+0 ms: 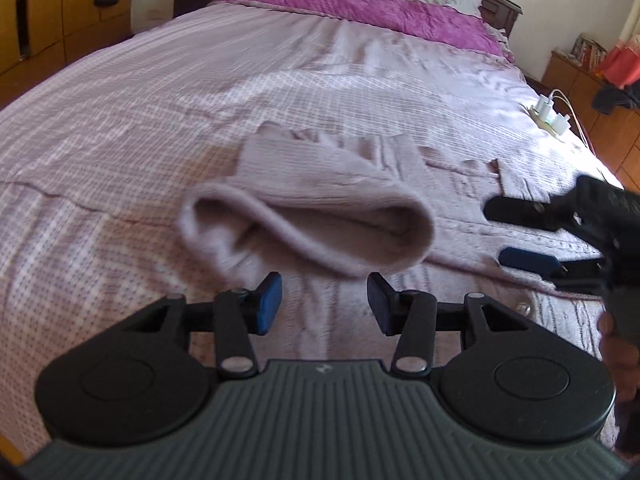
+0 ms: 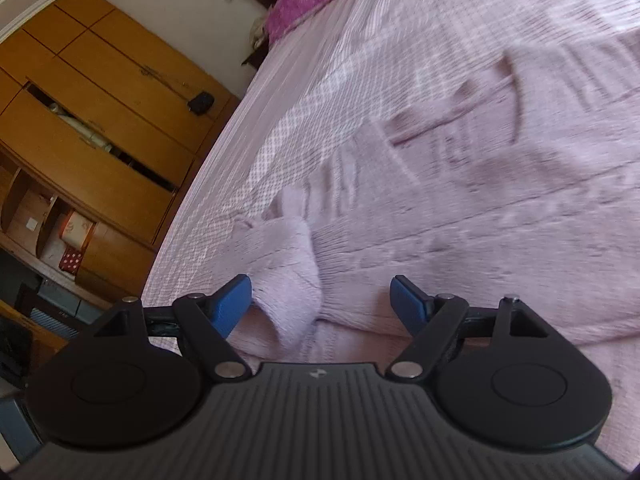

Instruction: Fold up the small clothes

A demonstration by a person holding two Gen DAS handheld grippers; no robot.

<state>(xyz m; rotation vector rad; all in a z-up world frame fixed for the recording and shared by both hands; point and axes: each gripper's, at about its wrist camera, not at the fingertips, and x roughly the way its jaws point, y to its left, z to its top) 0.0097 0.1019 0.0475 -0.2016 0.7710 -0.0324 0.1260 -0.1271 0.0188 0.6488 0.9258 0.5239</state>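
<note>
While the folded sleeve [image 1: 308, 216] lies crosswise just beyond the spread, empty left tongs [image 1: 325, 304], the right tongs [image 1: 520, 236], likewise spread and empty, are kept beside it.

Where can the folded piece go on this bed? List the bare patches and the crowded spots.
Free: the broad stretch of pink checked bedspread left of the pale lilac knit sweater, and the strip between it and the magenta blanket at the headboard. Crowded: the right edge, where the white power strip with chargers lies and the right gripper hovers over the sweater.
</note>
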